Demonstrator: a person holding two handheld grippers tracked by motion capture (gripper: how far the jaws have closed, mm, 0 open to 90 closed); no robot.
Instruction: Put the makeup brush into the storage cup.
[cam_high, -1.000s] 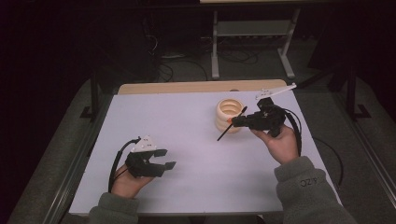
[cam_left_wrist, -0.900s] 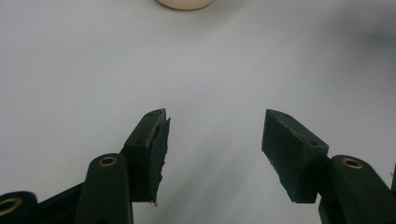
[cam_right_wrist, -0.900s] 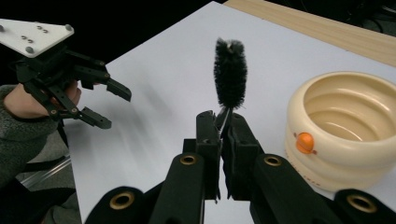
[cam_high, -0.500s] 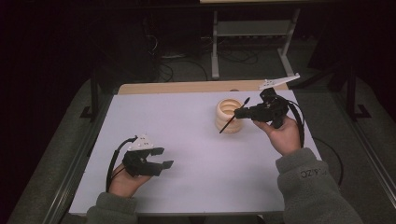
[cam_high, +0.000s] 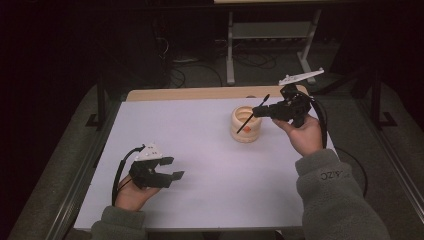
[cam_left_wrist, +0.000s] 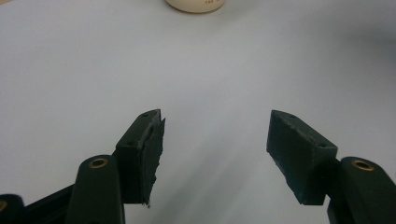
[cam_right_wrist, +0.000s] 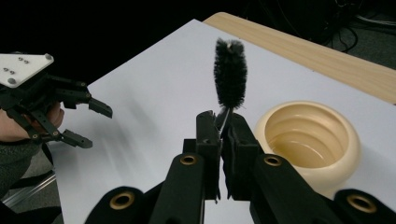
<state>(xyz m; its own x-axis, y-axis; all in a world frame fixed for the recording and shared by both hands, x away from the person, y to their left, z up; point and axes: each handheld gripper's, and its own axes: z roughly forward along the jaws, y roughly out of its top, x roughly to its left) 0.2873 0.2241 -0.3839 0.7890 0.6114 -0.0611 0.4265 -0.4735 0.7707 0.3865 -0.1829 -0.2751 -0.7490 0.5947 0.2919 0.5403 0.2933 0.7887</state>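
A dim lab or recording workspace rather than a home. A bench (cam_high: 200, 150) with a plain white top and a strip of bare wood along its far edge stands on a grey carpeted floor (cam_high: 65, 165), with dark metal rails (cam_high: 80, 180) running along its sides. Behind it, in near darkness, loose black cables (cam_high: 180, 75) lie tangled on the floor beside the pale metal legs of another frame or stand (cam_high: 232, 55). No household furnishings or decoration are visible; the surroundings are bare and technical.
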